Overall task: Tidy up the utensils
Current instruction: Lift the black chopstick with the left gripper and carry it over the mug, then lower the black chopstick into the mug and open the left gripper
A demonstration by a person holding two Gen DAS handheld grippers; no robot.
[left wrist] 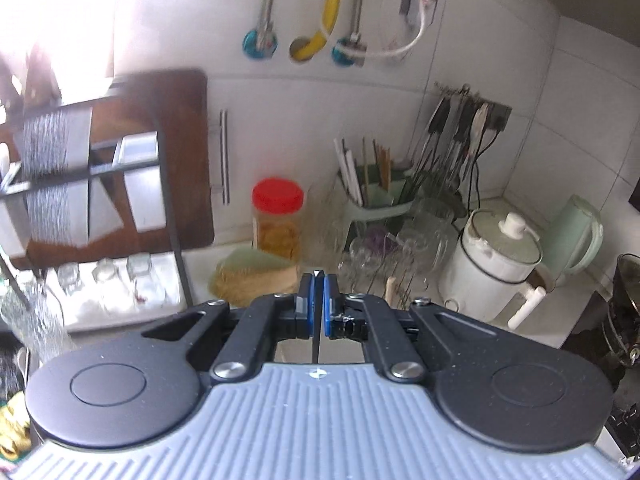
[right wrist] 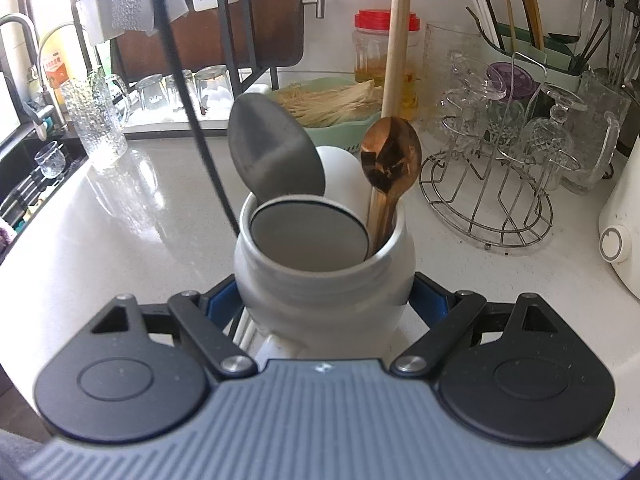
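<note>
On the pale kitchen counter [right wrist: 100, 220]: white ceramic crock [right wrist: 320, 276] of utensils, clamped at its sides by the right gripper [right wrist: 326, 304].
Crock holds a grey ladle [right wrist: 272, 156], a wooden spoon [right wrist: 390, 160] and a long wooden handle [right wrist: 396, 40]. Left gripper [left wrist: 319, 300]: pads pinched together on a thin dark handle [left wrist: 317, 320]. Red-capped jar [right wrist: 384, 60] behind; faucet-side bottle label [right wrist: 56, 68] unreadable.

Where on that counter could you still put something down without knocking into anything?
The widest bare patch of white counter lies left of the white crock, between it, the textured glass mug and the sink edge. Right of the crock it is crowded: the wire glass rack and a white appliance.
</note>
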